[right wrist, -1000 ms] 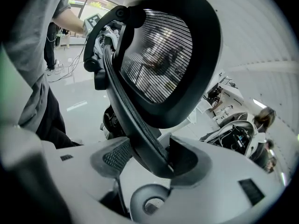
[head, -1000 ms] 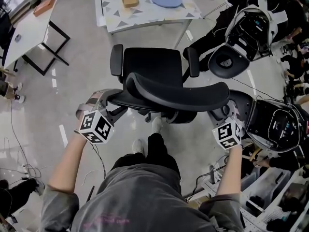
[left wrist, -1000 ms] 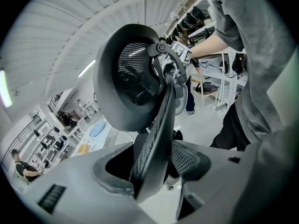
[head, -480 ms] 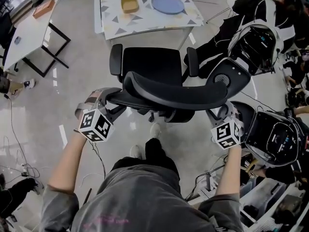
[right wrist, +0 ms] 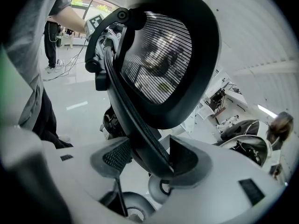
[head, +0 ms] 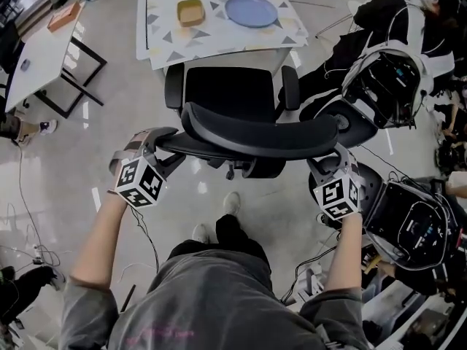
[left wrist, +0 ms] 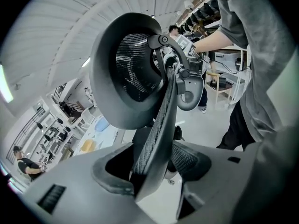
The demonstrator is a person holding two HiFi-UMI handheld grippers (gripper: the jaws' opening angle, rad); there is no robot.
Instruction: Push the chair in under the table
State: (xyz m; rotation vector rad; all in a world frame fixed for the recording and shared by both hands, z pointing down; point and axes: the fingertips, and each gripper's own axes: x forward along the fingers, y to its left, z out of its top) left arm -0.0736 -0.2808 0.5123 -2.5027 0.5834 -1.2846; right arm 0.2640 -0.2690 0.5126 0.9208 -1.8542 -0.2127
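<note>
My left gripper (head: 162, 146) is clenched on the left end of the chair's (head: 230, 93) backrest (head: 255, 133). My right gripper (head: 330, 157) is clenched on the right end, and the mesh rim sits pinched between each pair of pads. The chair faces the table (head: 219, 39), its seat front just at the table's near edge and the rest out on the floor, with a plate (head: 251, 10) and a bowl (head: 191, 11) on the tabletop beyond.

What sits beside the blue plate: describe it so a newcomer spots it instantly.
Start at the triangle-patterned table ahead of the black chair. On it, left of the round blue plate, lies a small dish. It alone is square and yellow-tan.
</note>
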